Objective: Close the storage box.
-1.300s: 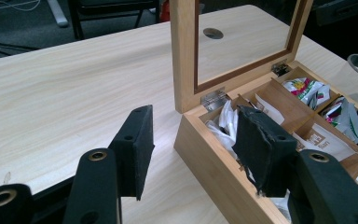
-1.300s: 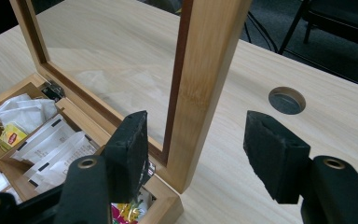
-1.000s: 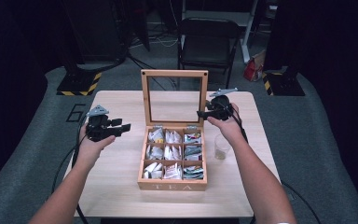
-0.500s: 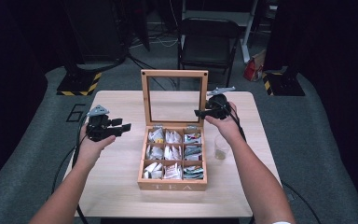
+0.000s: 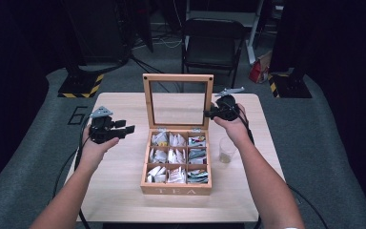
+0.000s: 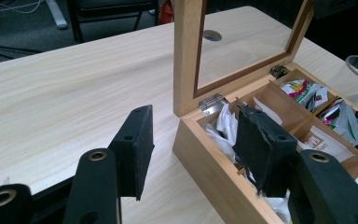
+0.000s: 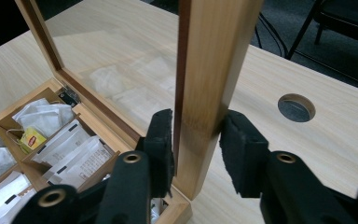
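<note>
The left gripper (image 5: 129, 129) hovers over the desk's left half, jaws parted and empty. The right gripper (image 5: 208, 113), near the back edge, has just been closing, pads clamping the lid frame (image 7: 214, 70).

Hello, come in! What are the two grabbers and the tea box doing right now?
Right gripper just closed on the lid frame's side. Left gripper open, empty, beside the tea box. Lid upright. Glass cup close by the box.

We see a grey carpeted floor (image 5: 314, 143) under the light wooden table (image 5: 124, 191), a black chair (image 5: 213, 45) beyond its far edge, and dim surroundings, perhaps black curtains.
</note>
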The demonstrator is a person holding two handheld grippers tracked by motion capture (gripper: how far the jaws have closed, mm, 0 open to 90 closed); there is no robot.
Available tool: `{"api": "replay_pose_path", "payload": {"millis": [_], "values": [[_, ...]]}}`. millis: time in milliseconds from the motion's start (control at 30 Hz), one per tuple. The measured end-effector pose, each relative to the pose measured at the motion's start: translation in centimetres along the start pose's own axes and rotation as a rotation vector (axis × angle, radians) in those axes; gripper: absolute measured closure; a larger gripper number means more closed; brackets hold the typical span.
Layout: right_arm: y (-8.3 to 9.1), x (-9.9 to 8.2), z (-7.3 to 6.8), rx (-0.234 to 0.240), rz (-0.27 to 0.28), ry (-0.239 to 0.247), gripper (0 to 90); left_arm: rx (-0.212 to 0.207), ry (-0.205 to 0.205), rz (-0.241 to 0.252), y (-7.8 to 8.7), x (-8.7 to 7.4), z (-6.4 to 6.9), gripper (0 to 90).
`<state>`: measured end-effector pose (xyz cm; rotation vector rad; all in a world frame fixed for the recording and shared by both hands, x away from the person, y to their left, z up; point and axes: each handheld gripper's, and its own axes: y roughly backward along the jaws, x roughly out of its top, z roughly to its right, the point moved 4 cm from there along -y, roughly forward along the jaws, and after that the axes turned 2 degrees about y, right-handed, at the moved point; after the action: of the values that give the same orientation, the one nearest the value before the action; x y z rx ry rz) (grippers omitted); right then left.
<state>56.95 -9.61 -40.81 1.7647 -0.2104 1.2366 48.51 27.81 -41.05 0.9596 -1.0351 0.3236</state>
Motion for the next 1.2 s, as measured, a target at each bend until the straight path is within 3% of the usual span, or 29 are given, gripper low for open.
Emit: {"api": "replay_pose_path", "payload": {"millis": [133, 400, 967, 1067, 1200], "values": [[0.3, 0.0, -0.1, -0.002, -0.013, 0.023, 65.7, -0.004, 0.0, -0.001, -0.2, 0.2, 0.2, 46.6], [0.7, -0.3, -0.5, 0.001, 0.005, 0.024, 65.5, -0.013, -0.008, 0.008, -0.6, 0.9, 0.8, 46.6], [1.4, -0.7, -1.3, 0.025, 0.049, -0.008, 59.6, -0.029, -0.017, 0.014, -1.5, 2.6, 1.6, 46.7], [1.6, -0.5, -1.4, 0.026, 0.064, -0.035, 59.3, -0.031, -0.023, 0.015, -1.7, 3.0, 1.8, 46.8], [2.1, -0.3, -1.5, 0.024, 0.085, -0.028, 59.1, -0.031, -0.023, 0.02, -1.9, 3.5, 2.0, 46.8]]}}
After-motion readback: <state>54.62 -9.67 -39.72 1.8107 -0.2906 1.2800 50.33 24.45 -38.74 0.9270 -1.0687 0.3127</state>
